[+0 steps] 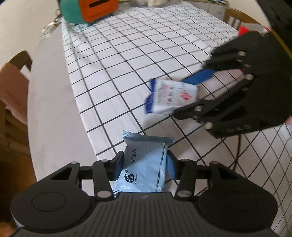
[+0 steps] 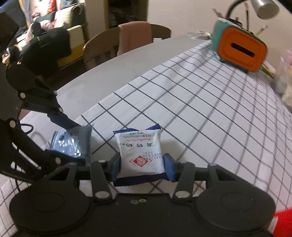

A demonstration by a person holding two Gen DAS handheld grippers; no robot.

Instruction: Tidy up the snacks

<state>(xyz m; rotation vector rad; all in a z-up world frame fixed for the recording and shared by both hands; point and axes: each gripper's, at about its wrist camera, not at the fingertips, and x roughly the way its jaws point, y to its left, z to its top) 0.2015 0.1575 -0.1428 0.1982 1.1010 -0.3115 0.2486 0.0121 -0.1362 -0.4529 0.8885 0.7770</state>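
Observation:
A light blue snack packet (image 1: 146, 175) sits upright between the fingers of my left gripper (image 1: 145, 157), which is shut on its sides just above the checked cloth (image 1: 127, 54). To the right, my right gripper (image 1: 189, 93) is shut on a white packet with blue edges (image 1: 169, 96), held off the cloth. In the right wrist view that white packet (image 2: 140, 149) is squeezed between the blue pads of the right gripper (image 2: 142, 164). The left gripper (image 2: 65, 140) with the blue packet (image 2: 80, 138) is close by on the left.
An orange and teal box with a slot (image 2: 239, 47) stands at the far end of the cloth, with a desk lamp (image 2: 262, 7) behind it. A wooden chair with a pink cloth over it (image 2: 127, 38) stands at the table's edge. Something red (image 2: 282, 222) is at the near right.

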